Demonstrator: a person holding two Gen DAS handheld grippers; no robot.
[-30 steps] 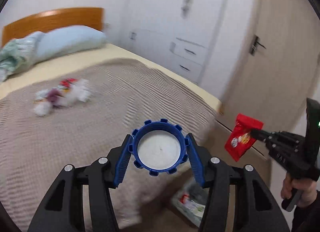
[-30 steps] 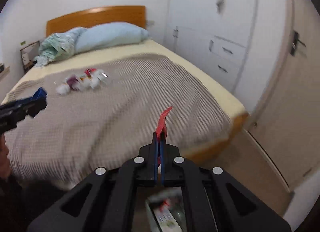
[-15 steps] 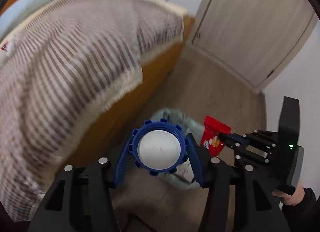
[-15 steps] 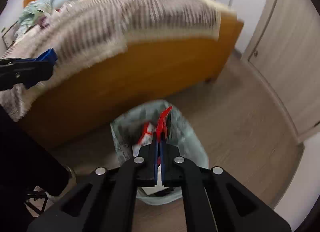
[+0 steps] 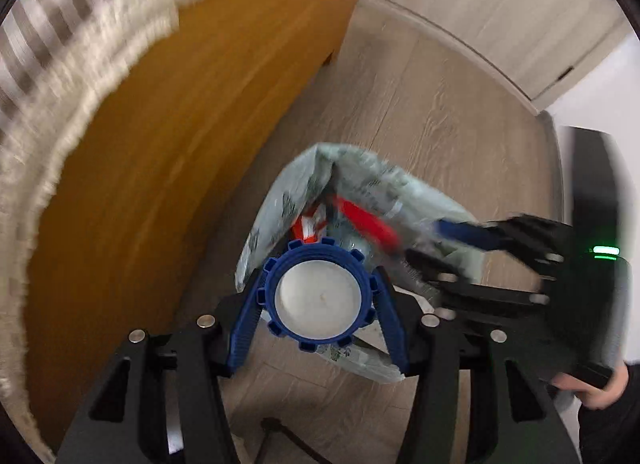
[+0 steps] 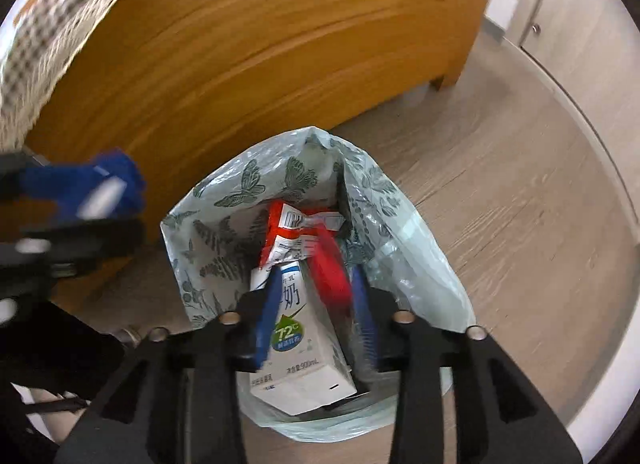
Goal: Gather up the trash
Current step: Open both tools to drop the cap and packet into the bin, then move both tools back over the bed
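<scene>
Right claw (image 6: 316, 304) just opening over bag (image 6: 224, 199), milk carton (image 6: 300, 348) inside

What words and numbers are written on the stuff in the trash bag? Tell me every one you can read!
"72°C" in a green round badge on the white milk carton in the pale green butterfly-print trash bag.
"奶" in blue on the same carton, partly hidden.
"900mL" near the carton's bottom, small, likely.
Other small print on the carton: too small.
Barcode on the crumpled red and white wrapper: digits unreadable.
Left wrist view: nothing readable.
</scene>
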